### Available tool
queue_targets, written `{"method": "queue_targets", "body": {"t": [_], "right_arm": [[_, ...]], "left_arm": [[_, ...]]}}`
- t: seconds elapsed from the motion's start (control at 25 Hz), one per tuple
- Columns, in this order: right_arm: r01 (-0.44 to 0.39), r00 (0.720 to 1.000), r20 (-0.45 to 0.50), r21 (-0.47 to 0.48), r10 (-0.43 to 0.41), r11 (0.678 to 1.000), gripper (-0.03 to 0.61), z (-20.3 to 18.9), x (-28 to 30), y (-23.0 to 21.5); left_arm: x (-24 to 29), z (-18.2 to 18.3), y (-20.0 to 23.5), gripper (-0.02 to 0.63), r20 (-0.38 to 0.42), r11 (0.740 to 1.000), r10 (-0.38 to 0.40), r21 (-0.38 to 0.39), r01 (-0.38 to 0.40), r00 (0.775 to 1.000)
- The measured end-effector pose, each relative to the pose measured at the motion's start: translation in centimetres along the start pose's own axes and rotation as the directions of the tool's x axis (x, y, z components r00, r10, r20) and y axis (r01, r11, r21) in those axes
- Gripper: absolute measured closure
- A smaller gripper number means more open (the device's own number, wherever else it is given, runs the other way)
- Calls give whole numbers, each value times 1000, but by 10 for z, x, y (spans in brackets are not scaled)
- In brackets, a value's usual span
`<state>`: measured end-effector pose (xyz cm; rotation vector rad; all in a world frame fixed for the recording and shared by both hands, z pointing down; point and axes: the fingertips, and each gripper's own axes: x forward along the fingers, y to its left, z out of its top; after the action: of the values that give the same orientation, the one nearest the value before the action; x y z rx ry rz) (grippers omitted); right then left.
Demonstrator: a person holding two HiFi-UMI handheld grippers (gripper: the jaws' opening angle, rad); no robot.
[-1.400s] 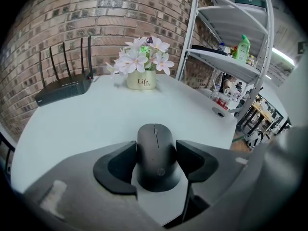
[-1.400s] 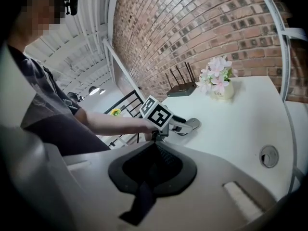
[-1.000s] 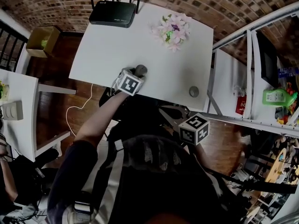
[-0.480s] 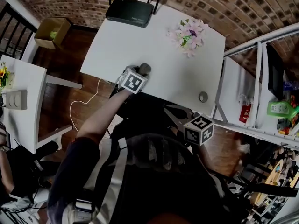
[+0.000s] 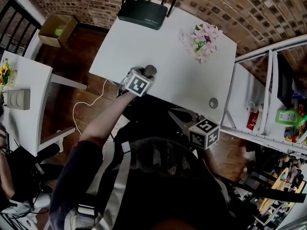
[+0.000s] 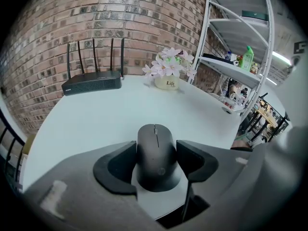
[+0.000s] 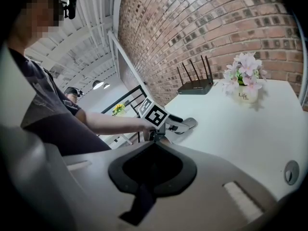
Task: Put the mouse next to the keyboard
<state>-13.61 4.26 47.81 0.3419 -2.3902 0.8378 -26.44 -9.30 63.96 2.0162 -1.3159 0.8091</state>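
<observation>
A black mouse sits between the jaws of my left gripper, which is shut on it, both pads against its sides. In the head view this gripper and the mouse are at the near edge of the white table. From the right gripper view, the mouse pokes out past the left gripper's marker cube. My right gripper is shut with nothing in it and hangs off the table near the person's body. No keyboard shows in any view.
A black router stands at the table's far edge, and a small pot of pink flowers at the far right. A round grey disc lies near the right front corner. A white shelf unit stands to the right, and another white table to the left.
The head view has drifted, so the table now sits further right and higher. Against the table, the left gripper still holds the mouse at the near edge; the right gripper has hardly moved.
</observation>
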Motion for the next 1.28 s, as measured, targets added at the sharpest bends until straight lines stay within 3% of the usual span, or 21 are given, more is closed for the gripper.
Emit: {"method": "queue_targets", "body": {"t": [0.56,0.92,1.28], "right_arm": [[-26,999,-25,-1,26,1000,574,8,22,15],[-75,996,-42,1,75,997,574,10,32,20],[-72,996,-45,-33,71,997,574,10,34,9]], "left_arm": [[-15,-13,36,344,29,998,26,-53,-24,999],[-34,-29,64,344,23,990,87,-112,-84,996],[-44,-35,83,344,22,984,121,-133,-117,992]]}}
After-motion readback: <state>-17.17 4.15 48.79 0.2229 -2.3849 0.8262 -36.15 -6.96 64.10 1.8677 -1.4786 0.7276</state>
